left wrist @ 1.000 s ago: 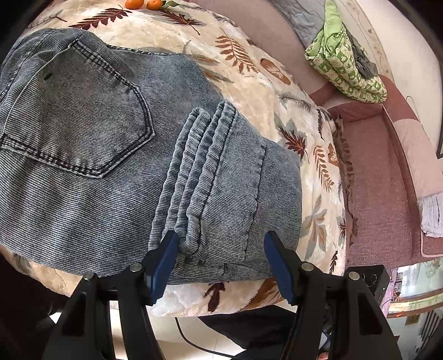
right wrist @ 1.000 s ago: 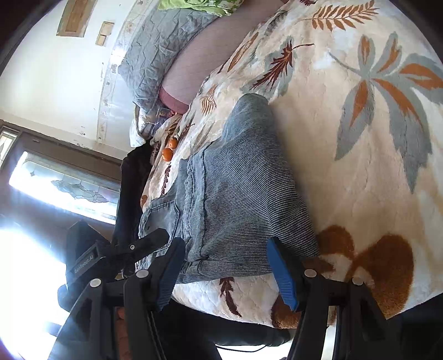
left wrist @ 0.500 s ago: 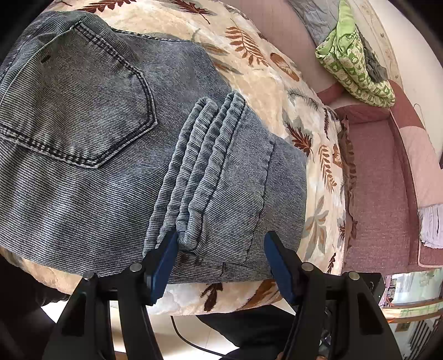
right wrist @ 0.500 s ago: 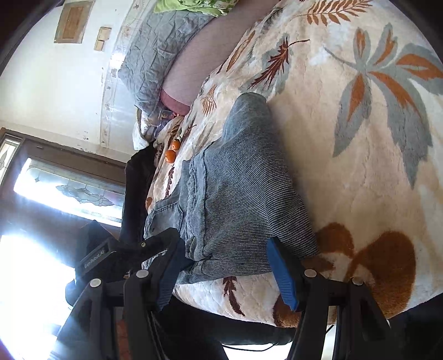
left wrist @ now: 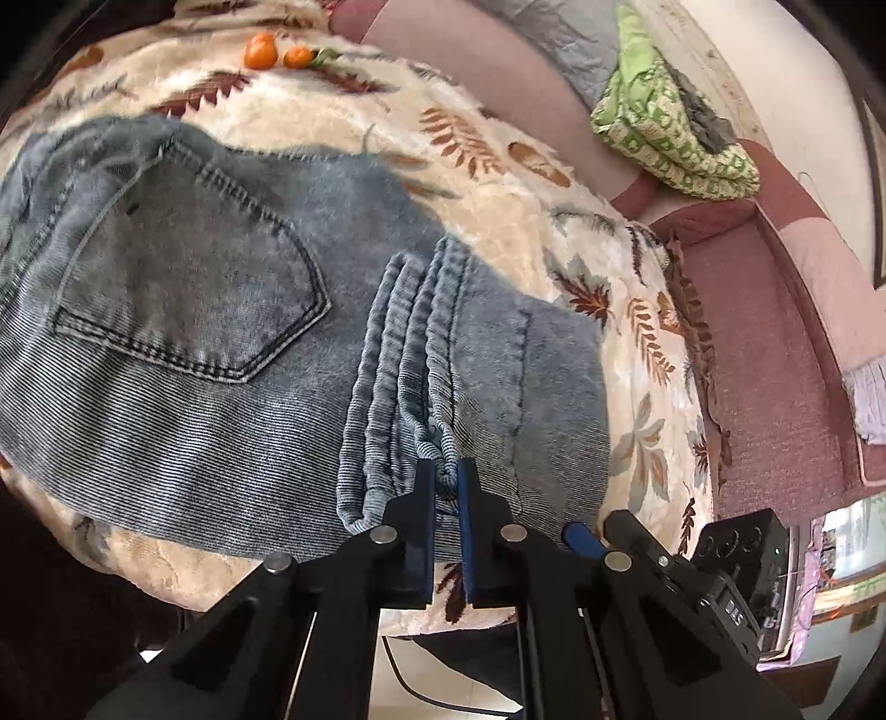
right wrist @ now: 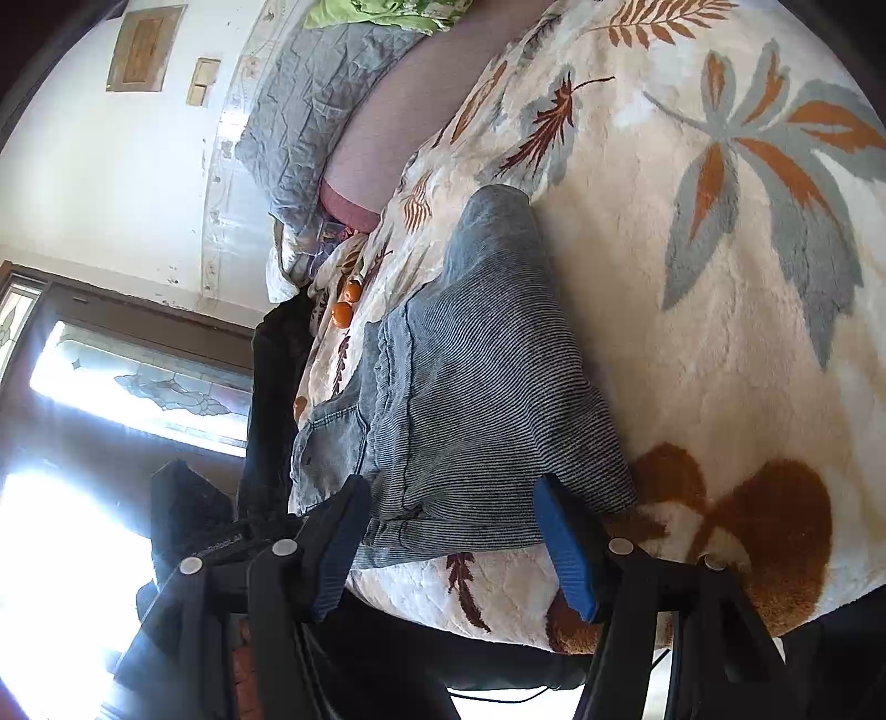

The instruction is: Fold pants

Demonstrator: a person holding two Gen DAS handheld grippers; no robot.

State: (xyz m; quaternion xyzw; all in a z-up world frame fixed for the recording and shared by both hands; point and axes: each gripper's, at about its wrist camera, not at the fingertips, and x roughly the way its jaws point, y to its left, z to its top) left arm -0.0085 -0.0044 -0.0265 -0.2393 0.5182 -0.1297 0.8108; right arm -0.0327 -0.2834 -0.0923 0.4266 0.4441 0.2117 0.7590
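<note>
Grey-blue denim pants (left wrist: 210, 354) lie folded on a leaf-patterned blanket (left wrist: 498, 183), back pocket up at the left, stacked leg hems in the middle. My left gripper (left wrist: 446, 483) is shut on the near end of the hem stack (left wrist: 404, 354). In the right wrist view the pants (right wrist: 476, 399) lie near the blanket's (right wrist: 692, 332) front edge. My right gripper (right wrist: 451, 545) is open, its blue fingers either side of the pants' near folded edge.
Two small oranges (left wrist: 277, 54) lie on the blanket beyond the pants, also in the right wrist view (right wrist: 346, 302). A green patterned cloth (left wrist: 664, 138) and a grey quilt (right wrist: 310, 127) lie on a pink sofa (left wrist: 775, 354) behind. The blanket's front edge is just below both grippers.
My left gripper has closed onto the stacked hems; it was open around them before. The left view has shifted back a little. My right gripper stays open in place.
</note>
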